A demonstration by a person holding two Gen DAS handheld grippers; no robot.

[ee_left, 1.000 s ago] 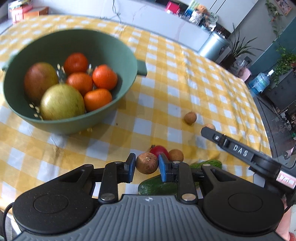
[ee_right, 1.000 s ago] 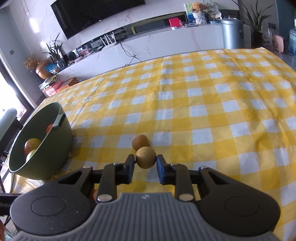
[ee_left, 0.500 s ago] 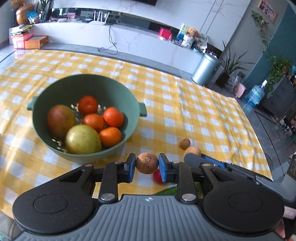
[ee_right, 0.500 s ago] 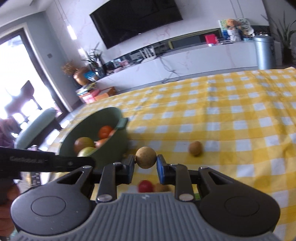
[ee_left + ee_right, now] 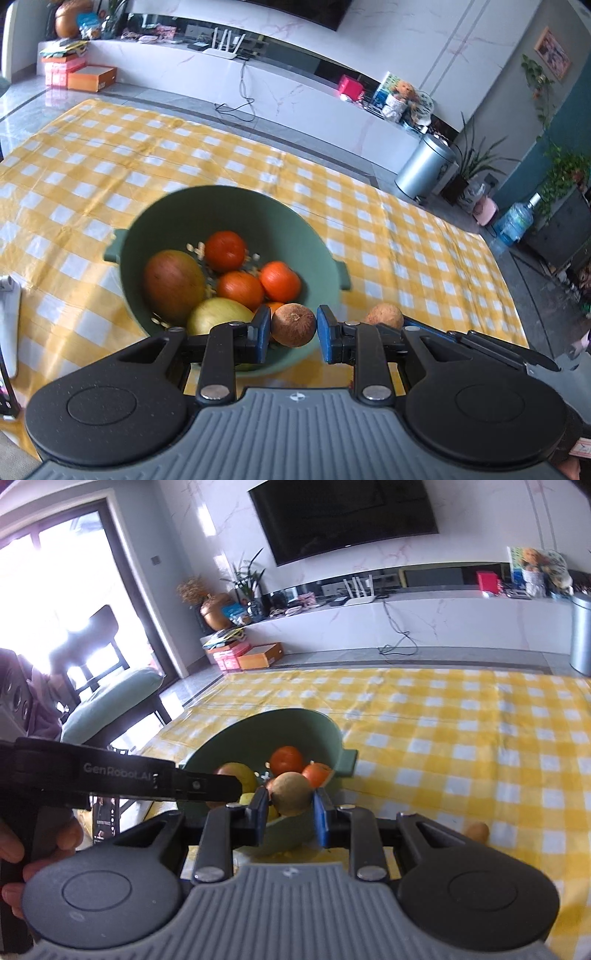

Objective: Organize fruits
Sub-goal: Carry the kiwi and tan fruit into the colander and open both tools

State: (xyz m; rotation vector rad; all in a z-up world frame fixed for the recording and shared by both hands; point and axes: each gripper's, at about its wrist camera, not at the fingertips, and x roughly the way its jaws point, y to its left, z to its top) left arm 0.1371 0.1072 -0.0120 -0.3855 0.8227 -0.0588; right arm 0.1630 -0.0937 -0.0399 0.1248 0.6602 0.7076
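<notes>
My left gripper [image 5: 293,328] is shut on a small brown round fruit [image 5: 293,325] and holds it over the near rim of the green bowl [image 5: 236,206]. The bowl holds a mango [image 5: 171,288], several oranges [image 5: 275,280] and a yellow-green fruit [image 5: 218,319]. My right gripper [image 5: 290,805] is shut on a second small brown fruit [image 5: 290,792], also above the near edge of the green bowl [image 5: 258,727]. That second fruit [image 5: 384,315] shows at the right in the left wrist view, in the other gripper's jaws.
The table has a yellow and white checked cloth [image 5: 406,240]. Another small brown fruit [image 5: 478,830] lies on the cloth right of the right gripper. The left gripper's handle [image 5: 110,775] crosses the right wrist view at left. A white object [image 5: 7,314] lies at the left table edge.
Both grippers have risen and swung left towards the bowl with their brown fruits; the bowl now sits right ahead of both. The cucumber and red fruit have dropped out of view.
</notes>
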